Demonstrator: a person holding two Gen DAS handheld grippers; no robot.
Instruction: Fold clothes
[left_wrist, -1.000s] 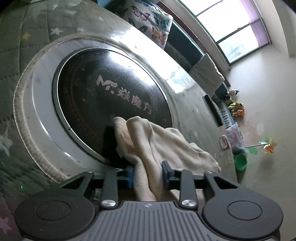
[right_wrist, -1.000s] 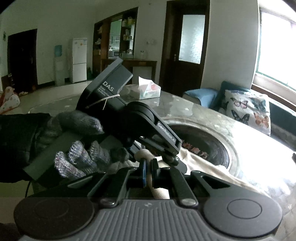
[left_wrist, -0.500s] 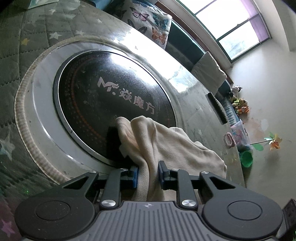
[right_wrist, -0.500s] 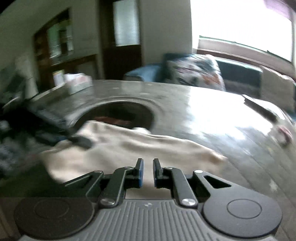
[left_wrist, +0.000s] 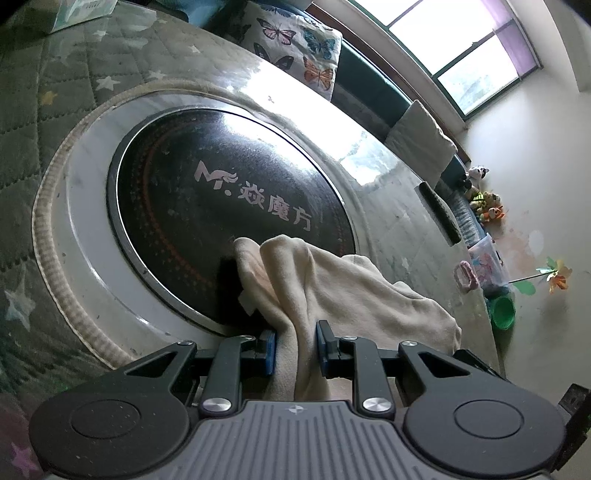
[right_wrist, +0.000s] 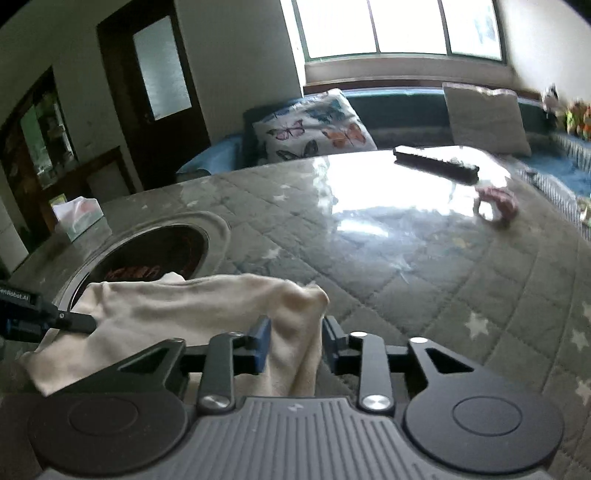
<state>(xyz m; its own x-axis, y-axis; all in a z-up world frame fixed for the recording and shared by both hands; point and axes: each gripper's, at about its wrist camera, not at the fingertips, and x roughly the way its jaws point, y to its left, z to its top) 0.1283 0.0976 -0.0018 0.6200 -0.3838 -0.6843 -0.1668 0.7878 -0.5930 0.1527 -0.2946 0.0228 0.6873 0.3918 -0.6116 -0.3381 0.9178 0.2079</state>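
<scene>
The worktop (right_wrist: 424, 258) is a big round one under a quilted, star-printed cover with a glossy sheet over it; set into its middle is a black round cooker (left_wrist: 207, 206) in a pale ring, white lettering across its glass. Behind runs a bench with a butterfly pillow (right_wrist: 314, 127) and a grey cushion (right_wrist: 485, 118) under the window.

The cloth (left_wrist: 332, 288), a cream garment, lies crumpled on the worktop, one end lapping over the near edge of the cooker, the rest trailing off onto the quilted cover; its shape is too bunched to name.

The left claw (left_wrist: 295, 349) stands partly open with a fold of the cloth running up between its blue pads, which look to touch the fold on the one side only; whether it grips I cannot tell. The right claw (right_wrist: 295, 341) is open wider, a raised corner of the cloth sitting in the gap with space showing beside it; no hold there.

Farther off lie a dark remote (right_wrist: 436, 162), a pink ring (right_wrist: 496, 206), and a tissue box (right_wrist: 79, 218) beside the cooker.
</scene>
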